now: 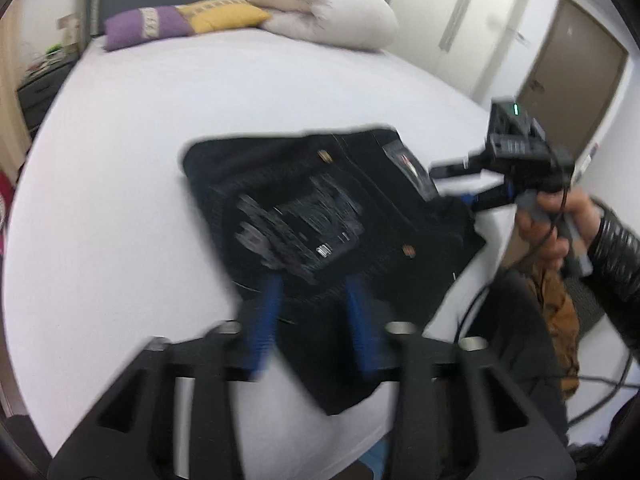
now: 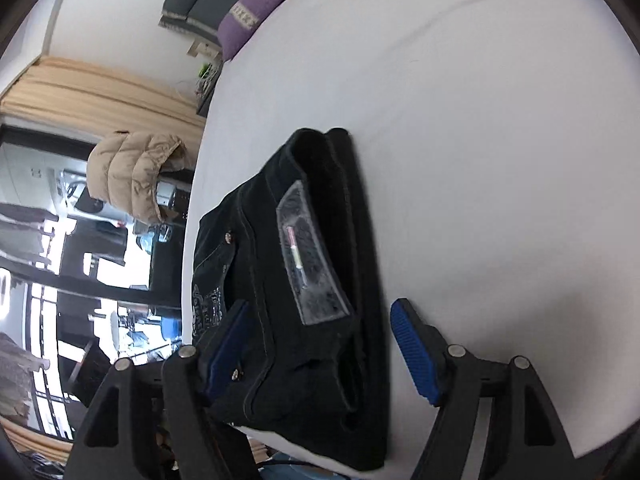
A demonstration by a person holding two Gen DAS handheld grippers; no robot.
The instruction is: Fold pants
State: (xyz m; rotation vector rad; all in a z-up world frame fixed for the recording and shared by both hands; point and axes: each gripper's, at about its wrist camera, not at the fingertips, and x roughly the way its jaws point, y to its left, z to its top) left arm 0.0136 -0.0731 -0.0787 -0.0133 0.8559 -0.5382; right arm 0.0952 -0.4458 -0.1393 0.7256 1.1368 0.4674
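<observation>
The black pants (image 1: pixel 320 216) lie folded in a compact stack near the bed's near edge, back pocket embroidery and waist patch up. They also show in the right wrist view (image 2: pixel 296 280). My left gripper (image 1: pixel 312 316) is open just above their near part, blurred by motion, holding nothing. My right gripper (image 2: pixel 320 344) is open, its blue pads (image 2: pixel 412 348) on either side of the stack's waistband end without clamping it. It also shows in the left wrist view (image 1: pixel 460 184), held by a hand at the stack's right edge.
The white bed sheet (image 1: pixel 160 160) spreads around the stack. Purple and yellow pillows (image 1: pixel 180 20) and a rolled duvet (image 1: pixel 328 8) lie at the headboard. Cables (image 1: pixel 600 392) and a brown door (image 1: pixel 572 76) are on the right. A tan jacket (image 2: pixel 132 172) hangs beyond the bed.
</observation>
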